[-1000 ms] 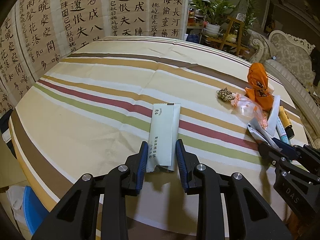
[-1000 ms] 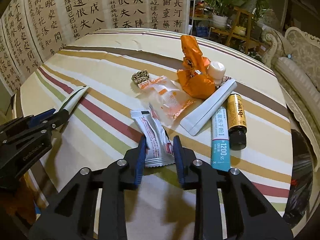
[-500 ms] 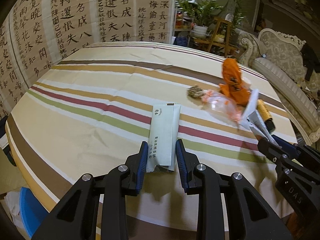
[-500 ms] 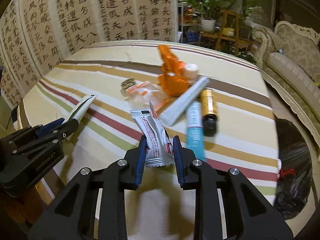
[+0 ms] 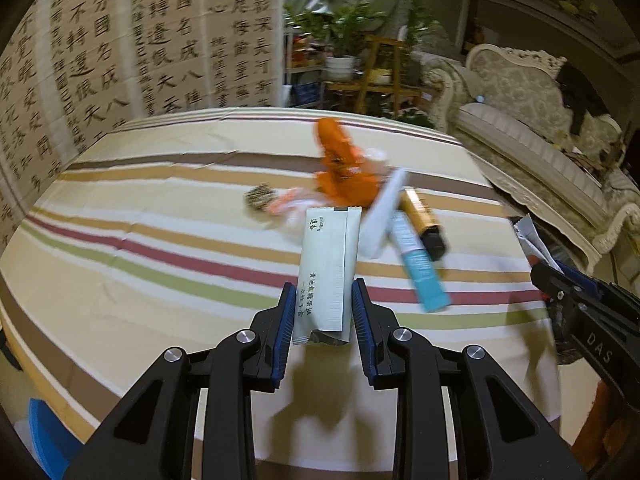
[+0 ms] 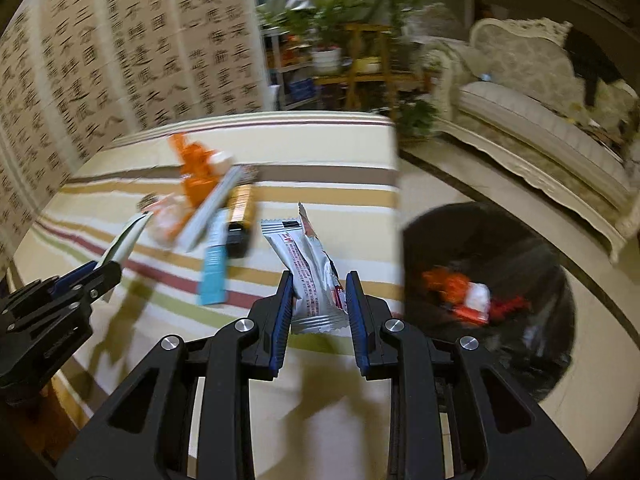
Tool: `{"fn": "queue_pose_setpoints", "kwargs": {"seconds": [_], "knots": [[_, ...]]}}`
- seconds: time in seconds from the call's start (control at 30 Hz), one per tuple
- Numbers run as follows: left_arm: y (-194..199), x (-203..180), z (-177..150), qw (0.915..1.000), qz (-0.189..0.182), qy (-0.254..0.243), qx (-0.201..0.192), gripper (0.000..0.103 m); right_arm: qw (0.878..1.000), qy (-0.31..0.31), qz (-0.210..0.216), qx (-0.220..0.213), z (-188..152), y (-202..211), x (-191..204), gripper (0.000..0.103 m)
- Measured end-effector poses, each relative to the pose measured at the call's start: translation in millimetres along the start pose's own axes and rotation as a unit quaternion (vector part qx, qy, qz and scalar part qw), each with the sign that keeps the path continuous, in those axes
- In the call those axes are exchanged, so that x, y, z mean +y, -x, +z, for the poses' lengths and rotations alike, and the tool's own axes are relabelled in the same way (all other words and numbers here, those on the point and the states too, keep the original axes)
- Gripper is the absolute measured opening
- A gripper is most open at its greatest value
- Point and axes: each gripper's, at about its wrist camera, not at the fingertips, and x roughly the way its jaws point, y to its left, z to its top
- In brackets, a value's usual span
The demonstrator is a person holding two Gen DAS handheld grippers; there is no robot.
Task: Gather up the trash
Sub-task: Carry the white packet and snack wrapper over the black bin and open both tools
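Note:
My left gripper (image 5: 323, 312) is shut on a pale green paper sachet (image 5: 327, 268) and holds it above the striped tablecloth (image 5: 140, 240). My right gripper (image 6: 318, 306) is shut on a silver snack wrapper (image 6: 308, 276) near the table's right edge. A black-lined trash bin (image 6: 500, 280) stands on the floor to the right of it, with orange and white wrappers inside. More trash lies on the table: an orange wrapper (image 5: 344, 172), a clear wrapper (image 5: 288, 204), a white sachet (image 5: 382, 216), a teal tube (image 5: 420, 272) and a gold bottle (image 5: 424, 220).
A calligraphy screen (image 5: 120, 52) stands behind the table. Potted plants on a wooden stand (image 5: 360, 60) and an ornate sofa (image 5: 540, 128) are at the back right. A blue object (image 5: 48, 436) sits on the floor at lower left.
Both grippers have swung to the right with their wrappers. The trash bin has come into the right wrist view. The views are motion-blurred.

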Motion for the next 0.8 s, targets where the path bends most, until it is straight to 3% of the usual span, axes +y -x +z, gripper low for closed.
{"fn": "queue_pose_setpoints", "kwargs": {"seconds": [0.4,0.8], "knots": [[-11,-86,6,0.9968,-0.046,-0.065,-0.003,0.030,0.995,-0.064,-0.080,-0.020,-7,8,-85,0.026],[-33,-159,14,0.9905,-0.074,-0.116,-0.005,0.030,0.989,-0.102,-0.105,-0.021,-9,-1,-133,0.026]]}}
